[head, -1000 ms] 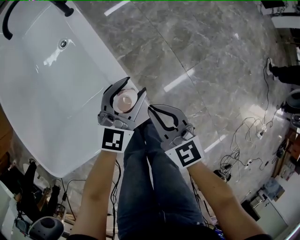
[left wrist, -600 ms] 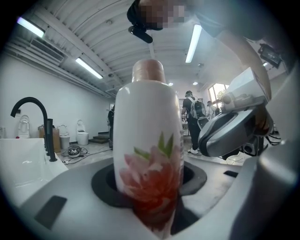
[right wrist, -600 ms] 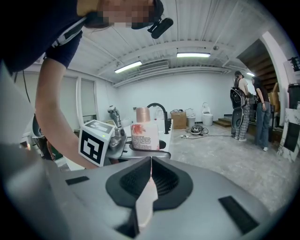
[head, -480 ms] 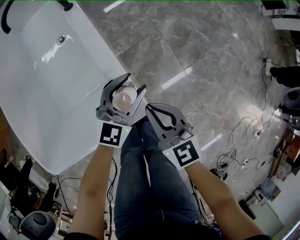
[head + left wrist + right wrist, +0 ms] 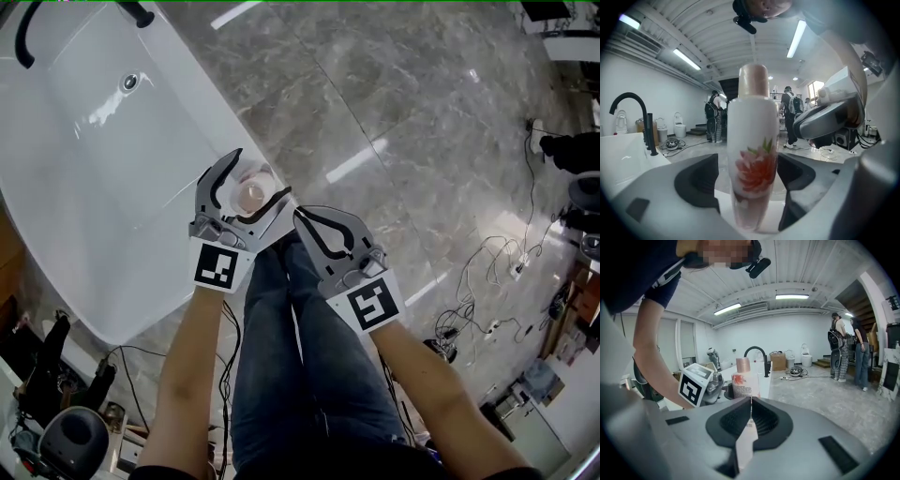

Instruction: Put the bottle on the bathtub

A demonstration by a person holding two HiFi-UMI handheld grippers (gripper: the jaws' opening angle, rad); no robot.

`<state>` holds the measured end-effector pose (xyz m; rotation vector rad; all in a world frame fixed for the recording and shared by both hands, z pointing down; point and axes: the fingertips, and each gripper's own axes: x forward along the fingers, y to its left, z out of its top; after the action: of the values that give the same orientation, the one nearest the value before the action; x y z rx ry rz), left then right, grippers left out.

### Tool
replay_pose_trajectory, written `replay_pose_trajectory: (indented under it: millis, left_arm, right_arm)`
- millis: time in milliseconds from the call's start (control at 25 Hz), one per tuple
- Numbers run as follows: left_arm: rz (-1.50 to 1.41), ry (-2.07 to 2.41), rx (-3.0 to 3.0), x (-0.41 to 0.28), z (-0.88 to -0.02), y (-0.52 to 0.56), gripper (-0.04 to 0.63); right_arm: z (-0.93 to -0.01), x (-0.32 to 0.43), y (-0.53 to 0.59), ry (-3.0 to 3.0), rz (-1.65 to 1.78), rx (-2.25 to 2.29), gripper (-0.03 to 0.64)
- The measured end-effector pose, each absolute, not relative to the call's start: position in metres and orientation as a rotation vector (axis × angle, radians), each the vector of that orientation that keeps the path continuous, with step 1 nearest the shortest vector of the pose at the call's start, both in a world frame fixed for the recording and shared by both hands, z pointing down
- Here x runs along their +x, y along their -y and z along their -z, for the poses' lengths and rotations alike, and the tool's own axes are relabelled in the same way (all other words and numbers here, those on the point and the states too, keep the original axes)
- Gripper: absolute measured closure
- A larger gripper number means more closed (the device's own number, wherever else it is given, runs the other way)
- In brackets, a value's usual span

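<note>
The white bottle, printed with a red flower and capped in pale pink, stands upright on the bathtub rim between the left gripper's spread jaws, neither touching it, while the right gripper is clenched empty

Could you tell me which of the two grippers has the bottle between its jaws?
The left gripper: the bottle stands between its parted jaws, while the right gripper is shut and empty.
</note>
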<state>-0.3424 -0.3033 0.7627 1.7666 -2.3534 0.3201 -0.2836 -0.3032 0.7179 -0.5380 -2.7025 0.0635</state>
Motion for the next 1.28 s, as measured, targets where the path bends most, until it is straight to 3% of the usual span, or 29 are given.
replay_pose_trajectory:
  millis: [480,520,640,800,1280]
  left_arm:
    - [-0.104,2.424,1.441,-0.322,-0.669,0.241,0.236]
    - [-0.1,2.43,1.398,-0.322,-0.659,0.234,0.256]
    - [-0.114,2.507,1.313,-0.326,-0.617,0.223,0.425]
    - [-0.077,2.623,1.247,-0.33,-0.541,0.218,0.553]
    - [-0.21,2.905,1.14,-0.332,-0.341,0.213,0.574]
  right_arm:
    - [-0.628,-0.284,0.309,2.783,0.049,-0.538,0.591]
    - [-0.622,-0.283,0.307,2.763,0.1,-0.554,0.591]
    - [-0.59,-0.287,0.305,2.784,0.187,-0.576,0.591]
    - [-0.522,-0.296,0.31,2.888,0.182,-0.519,0.591]
    - [-0.347,-0.3,0.336,3.058,0.1,-0.284,0.591]
